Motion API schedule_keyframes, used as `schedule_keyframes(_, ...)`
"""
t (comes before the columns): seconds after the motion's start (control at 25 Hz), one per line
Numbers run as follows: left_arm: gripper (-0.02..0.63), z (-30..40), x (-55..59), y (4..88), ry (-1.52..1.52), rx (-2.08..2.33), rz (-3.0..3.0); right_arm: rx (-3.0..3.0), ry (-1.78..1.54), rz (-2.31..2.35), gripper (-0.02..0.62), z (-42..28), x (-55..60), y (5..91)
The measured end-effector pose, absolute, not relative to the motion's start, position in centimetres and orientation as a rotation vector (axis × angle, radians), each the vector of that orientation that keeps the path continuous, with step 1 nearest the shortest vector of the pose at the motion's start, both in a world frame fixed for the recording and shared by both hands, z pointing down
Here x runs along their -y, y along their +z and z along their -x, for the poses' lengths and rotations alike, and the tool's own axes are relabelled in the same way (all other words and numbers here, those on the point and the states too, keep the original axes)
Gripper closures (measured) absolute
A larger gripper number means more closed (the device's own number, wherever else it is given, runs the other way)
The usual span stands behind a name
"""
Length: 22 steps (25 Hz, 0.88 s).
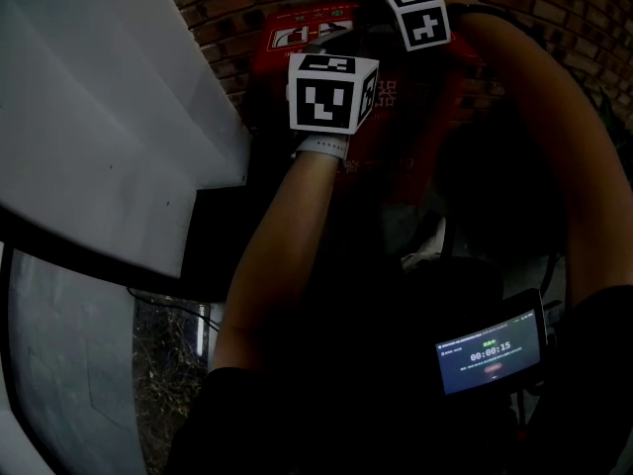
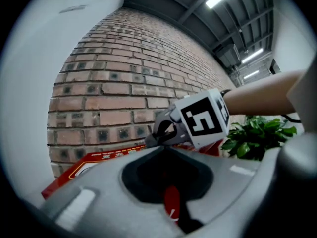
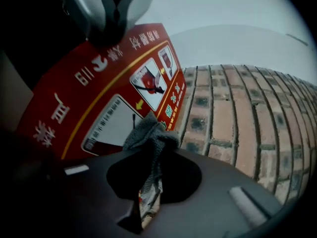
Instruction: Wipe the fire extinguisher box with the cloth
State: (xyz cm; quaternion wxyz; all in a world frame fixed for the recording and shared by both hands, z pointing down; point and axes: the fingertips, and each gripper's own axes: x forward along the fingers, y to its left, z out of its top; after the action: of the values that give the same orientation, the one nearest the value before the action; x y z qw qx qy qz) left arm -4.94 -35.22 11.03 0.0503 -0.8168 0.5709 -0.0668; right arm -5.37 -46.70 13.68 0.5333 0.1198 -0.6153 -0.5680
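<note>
**Box at the wall, grippers before it**

The fire extinguisher box (image 1: 316, 36) stands against the brick wall (image 1: 554, 18), with a slanted panel (image 1: 89, 117) to its left. The left gripper (image 2: 162, 148) and the right gripper (image 3: 148, 155) are both in front of the box, the right one farther up and to the right. The cloth (image 3: 148, 135) sits between the right gripper's jaws, just before the box's face. A plant (image 2: 257, 138) lies right of the box. A small screen (image 1: 490, 352) sits low at right, near the person.

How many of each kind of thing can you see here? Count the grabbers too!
Grippers: 2, the left gripper and the right gripper
Red fire extinguisher box: 1
Grey cloth: 1
Green plant: 1
Small screen: 1
Total: 6
</note>
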Motion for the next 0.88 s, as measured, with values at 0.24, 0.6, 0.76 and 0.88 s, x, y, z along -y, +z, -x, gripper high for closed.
schedule_keyframes(0.24, 0.607, 4.9, 35.5, 11.1, -0.224, -1.766, 2.445, 1.508, -1.381, -0.307, 0.566, 5.0, 43.5, 13.7)
schedule_keyframes(0.6, 0.607, 4.5, 34.9, 11.3, -0.242, -1.785, 2.454, 1.589, -1.332, -0.417, 0.566, 3.5, 40.8, 13.6)
schedule_keyframes(0.76, 0.607, 4.6, 35.0, 11.4, -0.248, -1.811, 2.441, 1.655, -1.309, -0.453, 0.566, 2.9, 39.4, 13.6)
schedule_keyframes(0.88, 0.607, 4.6, 35.0, 11.4, -0.266, -1.812, 2.429, 1.661, -1.321, -0.457, 0.566, 2.4, 38.3, 13.6)
